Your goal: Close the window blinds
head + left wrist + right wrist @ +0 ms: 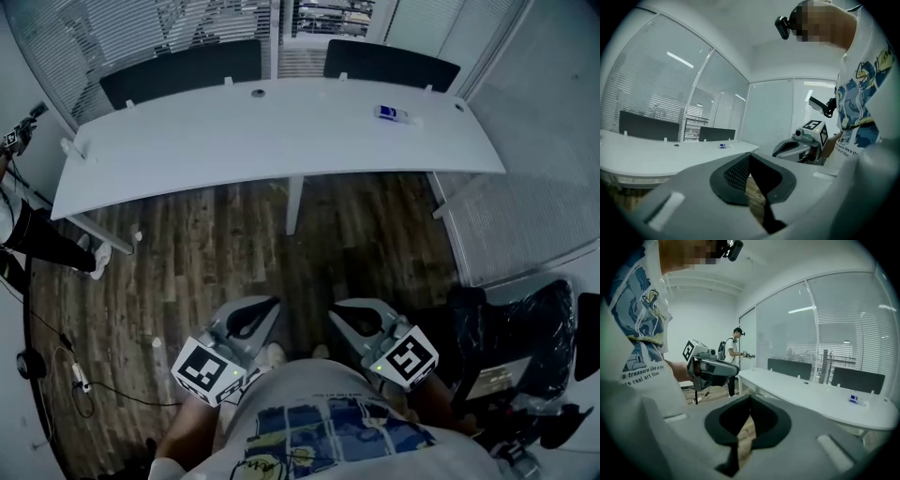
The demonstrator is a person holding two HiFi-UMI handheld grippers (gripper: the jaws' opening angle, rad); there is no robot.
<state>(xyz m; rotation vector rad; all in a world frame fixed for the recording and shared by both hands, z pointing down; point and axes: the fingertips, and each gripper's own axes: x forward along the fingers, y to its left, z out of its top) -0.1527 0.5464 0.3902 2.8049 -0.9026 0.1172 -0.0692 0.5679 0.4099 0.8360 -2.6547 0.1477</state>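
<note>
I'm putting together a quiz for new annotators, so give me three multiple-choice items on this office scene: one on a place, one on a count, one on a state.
1. Where on the white table is the small blue-and-white item?
A) right part
B) left end
C) middle, near edge

2. How many dark panels stand behind the white table?
A) one
B) two
C) four

3. How is the left claw?
A) wide open
B) shut on a cord
C) shut, empty

Answers:
1. A: it lies right of the middle in the head view.
2. B: one stands left, one right.
3. C: its pads meet with nothing between them.
</note>
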